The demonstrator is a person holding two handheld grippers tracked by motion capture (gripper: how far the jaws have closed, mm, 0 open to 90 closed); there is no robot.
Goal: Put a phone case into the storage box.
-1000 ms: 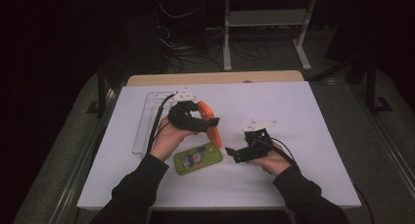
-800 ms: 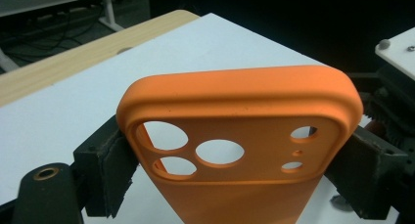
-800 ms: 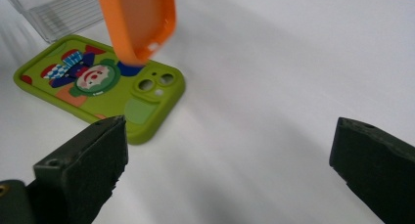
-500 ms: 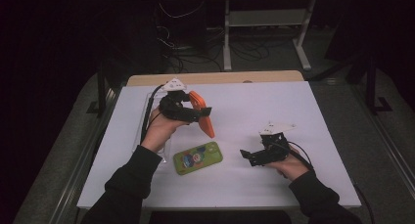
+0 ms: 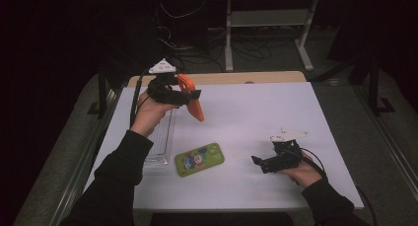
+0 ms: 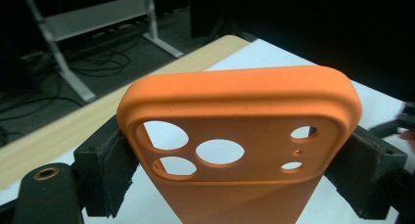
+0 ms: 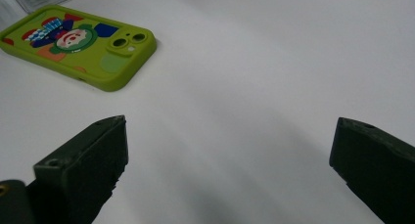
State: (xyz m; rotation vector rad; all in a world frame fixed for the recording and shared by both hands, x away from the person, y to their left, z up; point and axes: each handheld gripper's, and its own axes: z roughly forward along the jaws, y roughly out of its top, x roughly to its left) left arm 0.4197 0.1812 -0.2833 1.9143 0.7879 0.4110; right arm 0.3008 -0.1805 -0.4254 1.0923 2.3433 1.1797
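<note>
Orange phone case (image 6: 244,150) held up over the far left of the table (image 5: 256,107).

You have it pinched across its width by the left gripper (image 6: 235,185), pads on both side walls near the camera holes. It's light, soft and bendy, so a hard squeeze will bow it; grip the thicker rim. Your right gripper (image 7: 230,160) rests low with jaws spread and empty, near the green phone (image 7: 80,43) lying face down.

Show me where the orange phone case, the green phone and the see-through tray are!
orange phone case (image 6: 235,150), left gripper view, on its back near the camera holes.
green phone (image 5: 199,159), high view, middle of its back.
clear tray (image 5: 162,137), high view, on its ribbed floor.
</note>
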